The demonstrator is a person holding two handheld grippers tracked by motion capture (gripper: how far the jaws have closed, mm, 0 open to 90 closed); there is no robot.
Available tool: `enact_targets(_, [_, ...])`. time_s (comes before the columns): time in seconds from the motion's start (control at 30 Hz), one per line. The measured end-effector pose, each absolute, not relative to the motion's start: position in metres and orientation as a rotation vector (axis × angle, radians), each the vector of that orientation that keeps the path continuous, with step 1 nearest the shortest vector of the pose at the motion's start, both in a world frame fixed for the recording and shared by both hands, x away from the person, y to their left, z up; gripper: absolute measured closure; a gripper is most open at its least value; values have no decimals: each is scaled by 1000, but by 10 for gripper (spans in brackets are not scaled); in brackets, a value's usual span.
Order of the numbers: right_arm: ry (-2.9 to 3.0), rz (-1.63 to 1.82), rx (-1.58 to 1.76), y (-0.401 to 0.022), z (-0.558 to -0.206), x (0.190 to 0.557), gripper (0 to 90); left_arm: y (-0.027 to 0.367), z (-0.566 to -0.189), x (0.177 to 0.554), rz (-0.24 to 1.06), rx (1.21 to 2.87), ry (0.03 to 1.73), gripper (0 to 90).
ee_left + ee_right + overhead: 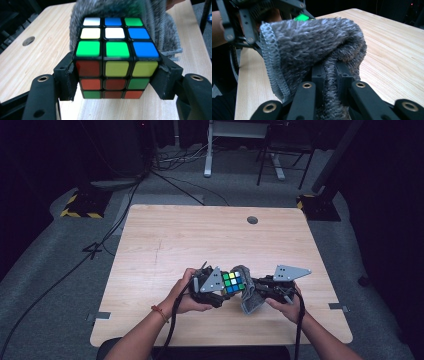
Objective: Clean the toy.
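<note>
Grey cloth (248,292) against cube (233,282) (wooden table (210,235) beneath)

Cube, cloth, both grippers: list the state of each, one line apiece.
Cube: scrambled, clamped between the left gripper's jaws, lifted off the table, cloth against its far side.
Grey cloth: bunched, pinched in the right gripper, draped against the cube.
Left gripper: shut on the cube.
Right gripper: shut on the cloth.
Table: bare wood, with a round hole near the far edge.
</note>
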State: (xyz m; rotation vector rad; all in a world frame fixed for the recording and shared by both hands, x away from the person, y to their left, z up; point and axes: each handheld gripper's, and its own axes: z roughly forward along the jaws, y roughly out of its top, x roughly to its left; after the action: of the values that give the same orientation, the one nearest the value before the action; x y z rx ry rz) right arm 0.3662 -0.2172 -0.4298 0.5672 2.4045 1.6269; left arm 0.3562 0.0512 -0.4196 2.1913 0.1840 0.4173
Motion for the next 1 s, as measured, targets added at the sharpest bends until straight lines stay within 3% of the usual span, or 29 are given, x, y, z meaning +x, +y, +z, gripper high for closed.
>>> enact_targets(0.5, [2370,1578,504,-206,-423,362,807,55,-419,359,417,2192,188,334])
enact_targets(0.8, [2499,1392,542,-202,-446,372,805,58,-414,359,394,2158,178,334])
enact_targets(1.0, [2456,1466,543,-208,-436,368,805,58,-418,359,393,2187,182,334])
